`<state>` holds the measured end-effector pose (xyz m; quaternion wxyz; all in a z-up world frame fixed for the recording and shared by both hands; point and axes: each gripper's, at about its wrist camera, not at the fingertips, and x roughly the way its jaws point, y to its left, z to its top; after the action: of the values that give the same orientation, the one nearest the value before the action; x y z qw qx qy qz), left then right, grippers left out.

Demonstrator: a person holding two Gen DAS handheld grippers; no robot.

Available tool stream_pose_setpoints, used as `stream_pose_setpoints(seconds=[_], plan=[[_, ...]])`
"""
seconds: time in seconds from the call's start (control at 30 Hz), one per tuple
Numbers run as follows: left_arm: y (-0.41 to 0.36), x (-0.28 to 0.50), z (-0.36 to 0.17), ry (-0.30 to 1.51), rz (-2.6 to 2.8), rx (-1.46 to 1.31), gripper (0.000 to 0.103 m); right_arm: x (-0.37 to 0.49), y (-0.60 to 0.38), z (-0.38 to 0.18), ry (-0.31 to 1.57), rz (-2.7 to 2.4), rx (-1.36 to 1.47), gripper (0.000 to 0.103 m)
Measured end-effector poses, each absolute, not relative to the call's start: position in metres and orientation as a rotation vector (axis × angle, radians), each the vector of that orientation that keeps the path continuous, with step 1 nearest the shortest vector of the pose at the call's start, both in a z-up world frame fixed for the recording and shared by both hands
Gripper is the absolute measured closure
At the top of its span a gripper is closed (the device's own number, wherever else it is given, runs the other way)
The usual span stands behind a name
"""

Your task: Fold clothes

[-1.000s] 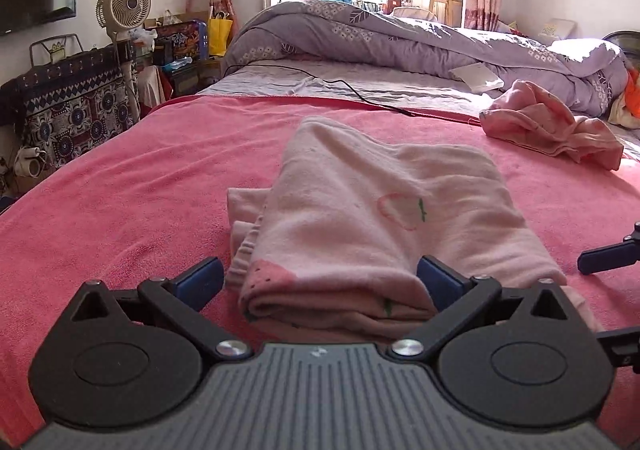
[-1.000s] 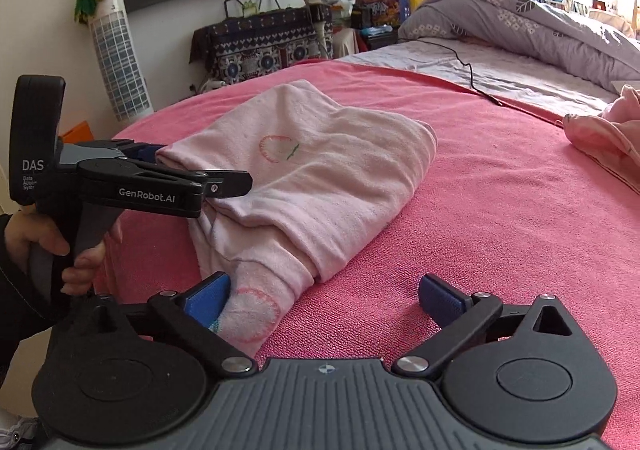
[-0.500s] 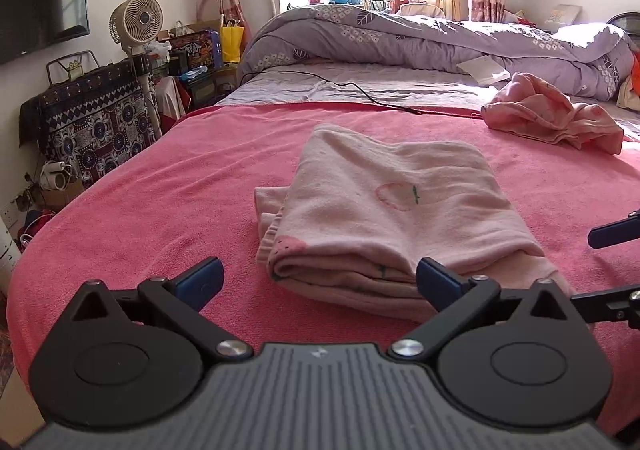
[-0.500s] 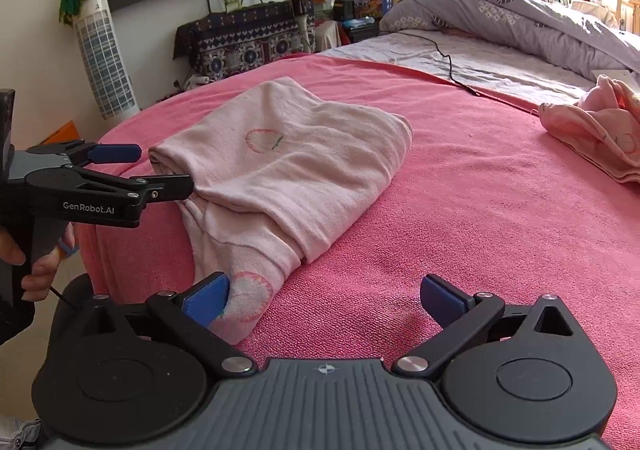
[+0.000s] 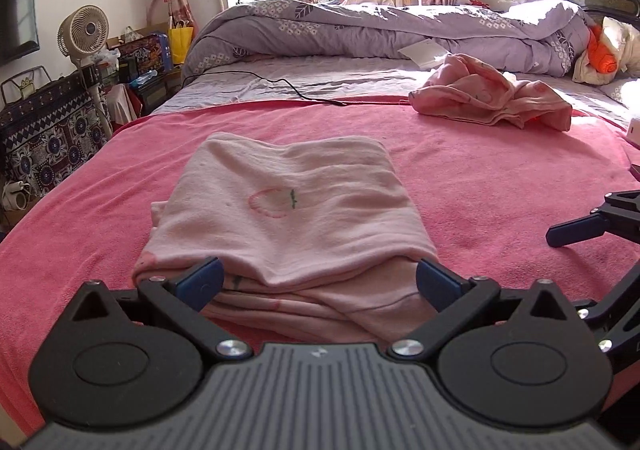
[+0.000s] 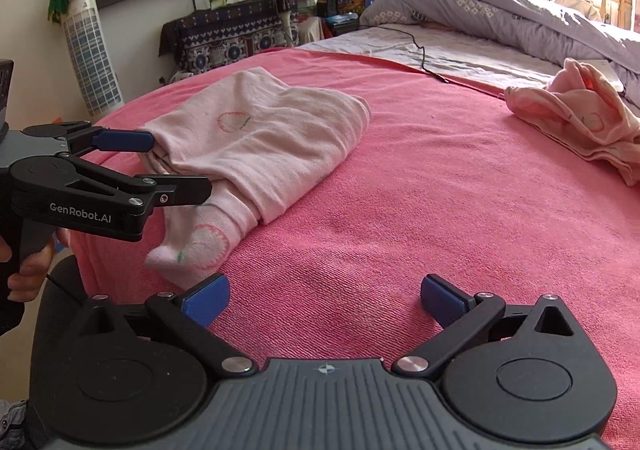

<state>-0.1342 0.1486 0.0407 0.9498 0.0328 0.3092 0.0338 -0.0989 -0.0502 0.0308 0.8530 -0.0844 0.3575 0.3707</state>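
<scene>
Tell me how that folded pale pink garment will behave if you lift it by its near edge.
The folded garment looks like soft, floppy knit, so it would likely sag and unfold. Its loose layers at the near edge may slip apart. Probably light; the blanket barely dents.

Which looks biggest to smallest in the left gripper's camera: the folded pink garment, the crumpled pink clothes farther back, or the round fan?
1. Folded pink garment, though it lies nearest the camera.
2. Crumpled pink clothes, farther back.
3. Round fan, smallest in view but also farthest, so its true size is unsure.
</scene>
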Motion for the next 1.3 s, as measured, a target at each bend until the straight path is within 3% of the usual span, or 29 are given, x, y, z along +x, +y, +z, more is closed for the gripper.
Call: stream_pose_setpoints(seconds=[0.33, 1.3], plan=[[0.103, -0.105, 0.025, 0.749, 0.050, 0.128, 0.000, -0.088, -0.087, 0.026, 0.758, 0.680, -0.094, 0.000], [0.086, -0.101, 0.015, 0.758, 0.132, 0.189, 0.000, -0.096, -0.079, 0.006, 0.681, 0.655, -0.162, 0.000]])
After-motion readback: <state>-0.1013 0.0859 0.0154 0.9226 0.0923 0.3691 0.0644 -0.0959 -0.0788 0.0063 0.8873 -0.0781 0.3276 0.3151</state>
